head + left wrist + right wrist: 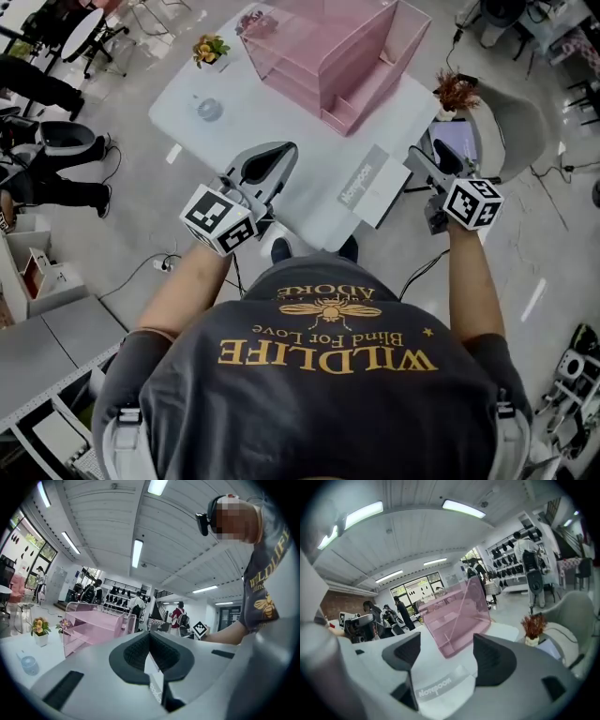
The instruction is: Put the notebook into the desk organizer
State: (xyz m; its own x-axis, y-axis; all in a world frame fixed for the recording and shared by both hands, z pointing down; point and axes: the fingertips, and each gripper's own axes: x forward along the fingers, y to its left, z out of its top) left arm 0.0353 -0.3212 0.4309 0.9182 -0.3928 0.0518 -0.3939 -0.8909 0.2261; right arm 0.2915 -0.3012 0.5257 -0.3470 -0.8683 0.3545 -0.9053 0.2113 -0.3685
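Notebook between fingers of right gripper

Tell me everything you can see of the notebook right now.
The notebook is white, thin and closed, with a grey band across its cover printed "Notebook". It lies at the near edge of the white table, apart from the pink organizer further back. The right tongs stand open on either side of its near end; whether they touch it cannot be told.

Notebook and desk organizer on table.
White, grey-banded, flat at centre frame; pink translucent organizer upright, top centre, apart.
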